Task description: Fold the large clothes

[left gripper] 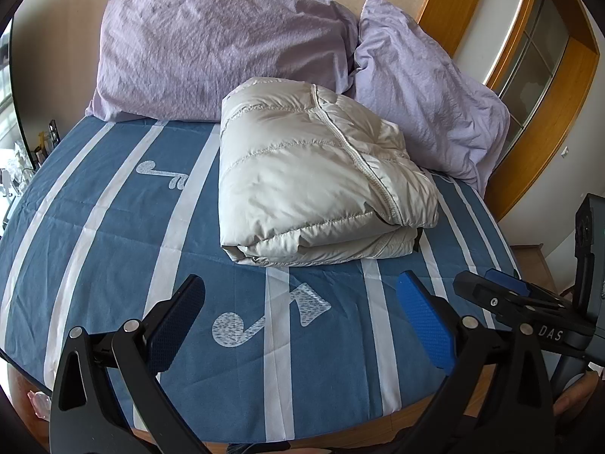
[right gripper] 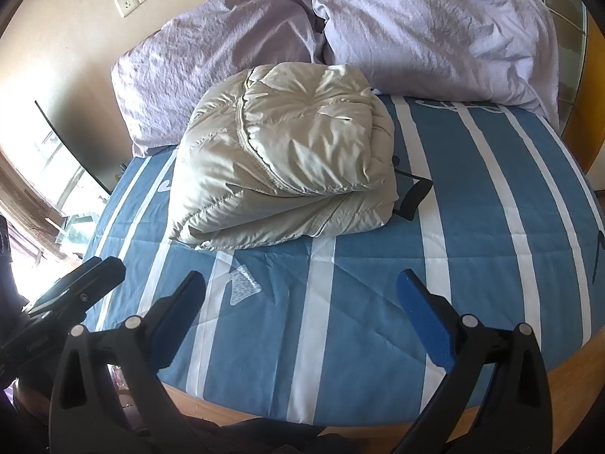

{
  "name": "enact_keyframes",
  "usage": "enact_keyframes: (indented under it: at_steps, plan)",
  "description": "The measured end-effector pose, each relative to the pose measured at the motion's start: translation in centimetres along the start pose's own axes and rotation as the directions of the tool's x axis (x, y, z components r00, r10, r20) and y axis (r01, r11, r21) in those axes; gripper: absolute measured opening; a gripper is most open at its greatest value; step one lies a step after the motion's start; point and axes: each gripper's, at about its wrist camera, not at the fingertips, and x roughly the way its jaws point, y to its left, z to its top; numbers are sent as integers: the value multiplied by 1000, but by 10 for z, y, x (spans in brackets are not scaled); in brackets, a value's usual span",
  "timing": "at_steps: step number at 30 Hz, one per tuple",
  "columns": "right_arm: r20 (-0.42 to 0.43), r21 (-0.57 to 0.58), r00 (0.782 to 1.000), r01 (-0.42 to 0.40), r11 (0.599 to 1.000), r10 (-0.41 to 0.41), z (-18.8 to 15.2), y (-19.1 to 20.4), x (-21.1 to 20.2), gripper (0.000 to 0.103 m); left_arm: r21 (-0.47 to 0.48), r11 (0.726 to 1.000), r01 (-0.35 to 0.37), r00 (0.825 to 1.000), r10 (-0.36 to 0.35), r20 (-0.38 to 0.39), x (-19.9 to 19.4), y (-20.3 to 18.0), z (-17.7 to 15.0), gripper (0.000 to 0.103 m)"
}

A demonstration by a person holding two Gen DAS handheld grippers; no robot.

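Observation:
A beige quilted down jacket [left gripper: 317, 174] lies folded into a thick bundle on the blue striped bed sheet [left gripper: 113, 234], just in front of the pillows. It also shows in the right wrist view [right gripper: 291, 159]. My left gripper [left gripper: 300, 287] is open and empty, held above the sheet near the bed's front edge, short of the jacket. My right gripper [right gripper: 300, 287] is open and empty too, also short of the jacket. The right gripper shows at the right of the left wrist view [left gripper: 503, 291], and the left gripper at the left of the right wrist view [right gripper: 75, 287].
Two lilac pillows [left gripper: 227, 49] [left gripper: 427, 102] lean against the wall at the head of the bed. A wooden frame [left gripper: 529, 121] stands to the right. A wall socket [right gripper: 126, 2] and switch sit above the pillows. The wooden bed edge [right gripper: 567, 370] runs along the front.

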Motion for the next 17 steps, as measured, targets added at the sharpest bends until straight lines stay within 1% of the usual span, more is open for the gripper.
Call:
enact_keyframes:
  at_steps: [17]
  plan:
    - [-2,8,1000,5,1000,-5,2,-3,1,101,0,1000,-2,1000,2,-9,3,1,1,102]
